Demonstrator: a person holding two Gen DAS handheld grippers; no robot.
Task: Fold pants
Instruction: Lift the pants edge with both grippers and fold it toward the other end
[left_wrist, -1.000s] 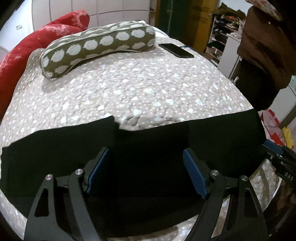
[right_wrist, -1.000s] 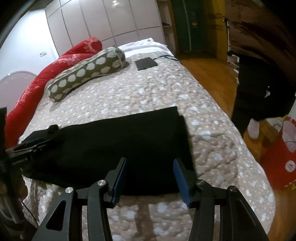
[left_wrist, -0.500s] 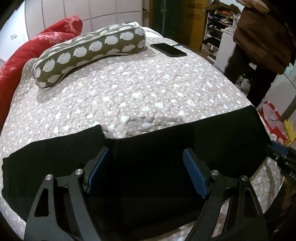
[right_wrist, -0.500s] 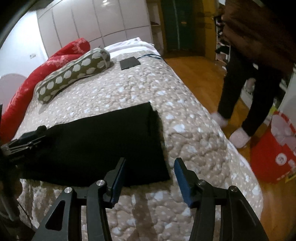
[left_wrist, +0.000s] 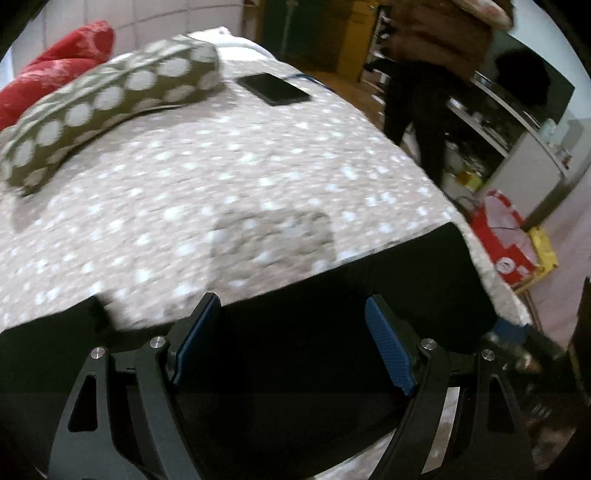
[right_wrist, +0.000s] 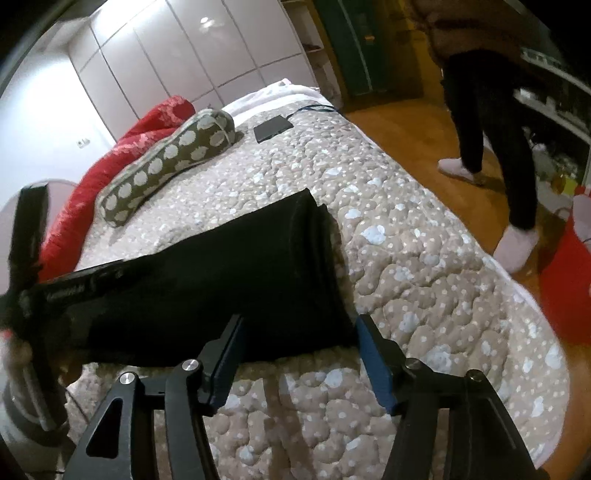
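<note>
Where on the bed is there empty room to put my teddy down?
The widest bare patch is the spotted beige quilt between the black pants and the long olive polka-dot pillow. The right side of the quilt, beyond the pants' end, is free too. It is crowded at the head: pillow, red cushion and flat black phone.

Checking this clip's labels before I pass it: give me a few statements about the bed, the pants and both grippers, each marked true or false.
1. The black pants lie flat across the spotted bedspread. True.
2. The left gripper is clamped on the pants. False: its jaws stand open above the fabric.
3. A phone lies on the bed beside the polka-dot bolster pillow. True.
4. The right gripper is shut. False: it is open, its jaws just widened, nothing gripped.
5. The pants hang from a hanger. False: they lie on the bed.
</note>
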